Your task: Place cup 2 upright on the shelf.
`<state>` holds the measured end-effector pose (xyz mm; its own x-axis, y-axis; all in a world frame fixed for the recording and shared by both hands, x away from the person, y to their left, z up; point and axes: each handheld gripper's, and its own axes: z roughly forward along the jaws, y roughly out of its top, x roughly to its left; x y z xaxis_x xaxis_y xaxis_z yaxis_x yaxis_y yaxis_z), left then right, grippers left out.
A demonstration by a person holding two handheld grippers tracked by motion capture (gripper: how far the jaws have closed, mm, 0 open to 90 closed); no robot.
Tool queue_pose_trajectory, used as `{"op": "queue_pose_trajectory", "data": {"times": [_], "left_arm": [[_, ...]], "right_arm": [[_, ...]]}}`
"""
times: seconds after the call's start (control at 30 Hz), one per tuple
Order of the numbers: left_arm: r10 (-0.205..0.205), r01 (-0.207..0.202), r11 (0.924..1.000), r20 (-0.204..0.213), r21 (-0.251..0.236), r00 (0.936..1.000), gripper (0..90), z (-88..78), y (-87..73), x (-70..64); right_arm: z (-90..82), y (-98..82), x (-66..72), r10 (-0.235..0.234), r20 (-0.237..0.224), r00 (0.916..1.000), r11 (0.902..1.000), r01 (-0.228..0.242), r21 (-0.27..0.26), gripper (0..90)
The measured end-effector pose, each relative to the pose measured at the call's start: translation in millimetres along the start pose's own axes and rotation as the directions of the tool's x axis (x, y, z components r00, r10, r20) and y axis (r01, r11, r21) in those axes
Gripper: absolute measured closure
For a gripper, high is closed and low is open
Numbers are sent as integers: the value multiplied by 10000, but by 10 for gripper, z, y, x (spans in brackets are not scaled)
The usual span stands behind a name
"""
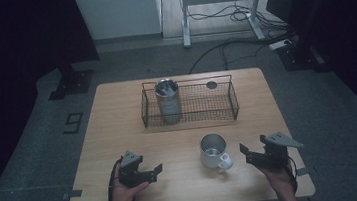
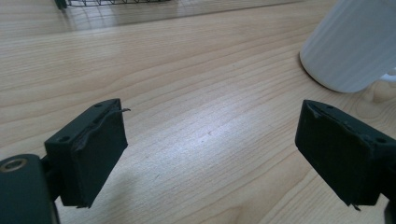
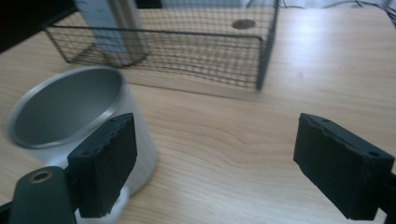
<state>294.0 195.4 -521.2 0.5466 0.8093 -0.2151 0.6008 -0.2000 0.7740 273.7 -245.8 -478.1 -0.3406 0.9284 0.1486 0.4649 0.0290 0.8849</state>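
A white mug [image 1: 214, 151] stands on the table [image 1: 119, 132] between the two grippers, touched by neither. The left gripper [image 1: 155, 172] and right gripper [image 1: 246, 152] both gape wide. Behind, a steel tumbler [image 1: 167, 100] stands upright in a wire basket [image 1: 217, 107].

- High view: overhead, from desk's [image 1: 119, 132] near edge, facing forward, far.
- Left gripper view: low, close, mug [image 2: 355, 44] at right.
- Right gripper view: low, close; shares mug [image 3: 70, 126], basket [image 3: 187, 51].
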Motion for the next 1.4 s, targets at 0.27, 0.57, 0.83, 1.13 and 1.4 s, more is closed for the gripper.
{"op": "queue_pose_trajectory", "data": {"times": [0.27,0.57,0.83,1.13,1.4], "left_arm": [[-113,114,9999,140,-50,9998,90,-3,-3,6],[-94,93,9999,263,56,9996,90,16,-11,-9],[-53,49,9999,272,147,9996,91,44,-17,-29],[-56,49,9998,426,169,9991,90,31,-10,-33],[-145,137,9998,474,166,9988,91,19,-7,-12]], "right_arm": [[-63,71,249,-514,-620,9967,9981,492,-372,126],[9,80,440,-691,-1152,9909,9975,670,-225,80],[143,51,593,-907,-1549,9838,9955,936,120,49],[224,46,669,-1168,-1615,9799,9922,1222,236,33],[304,57,719,-1291,-1598,9787,9898,1368,384,19]]}}
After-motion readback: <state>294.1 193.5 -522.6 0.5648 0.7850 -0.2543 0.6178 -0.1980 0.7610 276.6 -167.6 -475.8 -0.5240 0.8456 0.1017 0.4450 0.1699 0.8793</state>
